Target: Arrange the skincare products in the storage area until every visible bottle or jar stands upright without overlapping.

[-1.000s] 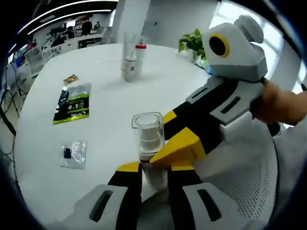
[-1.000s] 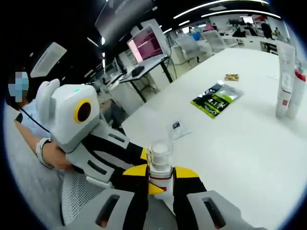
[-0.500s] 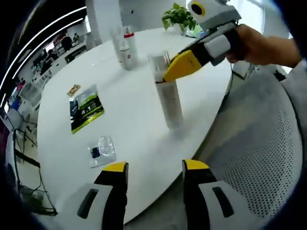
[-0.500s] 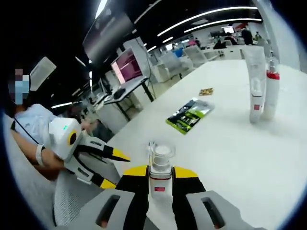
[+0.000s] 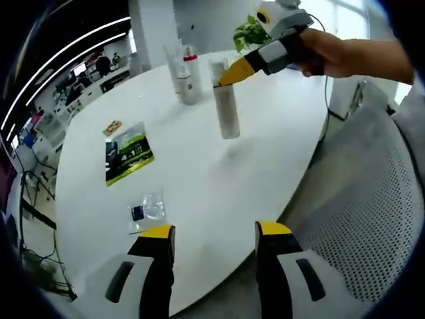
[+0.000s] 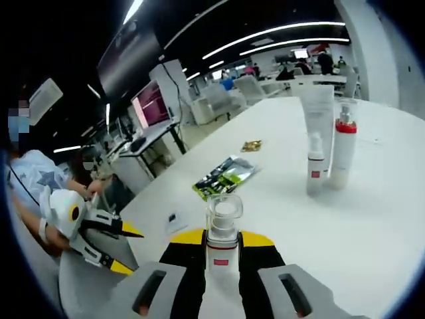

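The right claw (image 6: pixel 222 249) grips a spray bottle (image 6: pixel 222 232) upright between its jaws. Ahead and right of it on the worktop (image 6: pixel 385 199) stand a tube (image 6: pixel 317 143) and a red-collared bottle (image 6: pixel 343 149), just beside each other. The left claw (image 5: pixel 216 239) is open, holding nothing. The bottle's base is hidden by the jaws.

The left gripper view looks down from high up, past the near edge of the white surface (image 5: pixel 199 166), far back from the things on it. The right gripper view sits low and close, looking flat across the surface (image 6: pixel 372 219) toward the far office. Both views share the green packet (image 5: pixel 127 152) (image 6: pixel 222 178) and the two tall bottles (image 5: pixel 184 78) (image 6: pixel 329 145) standing together.
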A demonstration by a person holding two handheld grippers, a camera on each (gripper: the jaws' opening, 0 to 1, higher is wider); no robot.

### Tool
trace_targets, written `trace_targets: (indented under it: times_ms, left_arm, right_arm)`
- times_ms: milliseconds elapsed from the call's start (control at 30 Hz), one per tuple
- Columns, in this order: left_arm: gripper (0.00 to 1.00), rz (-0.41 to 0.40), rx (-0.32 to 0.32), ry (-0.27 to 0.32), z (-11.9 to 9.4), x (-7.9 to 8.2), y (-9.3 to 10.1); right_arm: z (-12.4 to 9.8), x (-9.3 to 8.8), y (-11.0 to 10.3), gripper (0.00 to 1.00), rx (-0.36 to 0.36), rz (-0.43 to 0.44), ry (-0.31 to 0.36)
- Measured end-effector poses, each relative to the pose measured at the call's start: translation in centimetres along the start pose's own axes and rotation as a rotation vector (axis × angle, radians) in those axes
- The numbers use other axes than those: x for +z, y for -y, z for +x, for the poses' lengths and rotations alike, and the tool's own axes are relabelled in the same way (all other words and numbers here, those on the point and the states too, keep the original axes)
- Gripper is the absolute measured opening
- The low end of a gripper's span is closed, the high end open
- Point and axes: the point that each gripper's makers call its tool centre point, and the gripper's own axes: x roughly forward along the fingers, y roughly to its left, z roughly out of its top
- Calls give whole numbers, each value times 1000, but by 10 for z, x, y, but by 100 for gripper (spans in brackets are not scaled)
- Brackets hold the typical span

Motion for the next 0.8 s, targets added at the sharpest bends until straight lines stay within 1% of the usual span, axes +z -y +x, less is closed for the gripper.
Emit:
trace_targets:
  times_ms: [67, 133, 233, 300, 333, 400, 433, 500, 633, 700, 800]
  left_arm:
    - [42, -16, -7, 2, 0, -1, 0]
    - [39, -22, -20, -15, 1, -4, 2]
    - [36, -12, -24, -13, 1, -5, 3]
    - [36, -17, -21, -9, 0, -6, 2]
    - [37, -18, -15, -7, 1, -6, 0]
    - [42, -29, 3, 1, 0, -7, -5]
    - [42, -27, 0, -1, 1, -9, -4]
    - [39, -23, -4, -28, 1, -13, -3]
    - [38, -13, -2, -22, 0, -12, -3]
    - [36, -31, -14, -38, 1, -15, -1]
    - [35, -30, -10, -39, 0, -16, -2]
  right_arm:
    - [2, 2, 5, 11, -12, 3, 0]
    - [2, 6, 11, 11, -38, -4, 14]
    - [3, 12, 19, 11, -51, 1, 25]
    - [3, 16, 22, 11, -61, -6, 28]
    - [3, 18, 23, 11, -61, -7, 27]
    - [5, 23, 34, 11, -84, -28, 33]
    - [5, 25, 36, 11, -88, -31, 32]
    - [4, 29, 45, 11, -116, -44, 36]
    - [1, 35, 54, 11, -147, -47, 50]
    - [-1, 37, 60, 11, -172, -66, 49]
    - [-3, 42, 70, 11, -190, -95, 62]
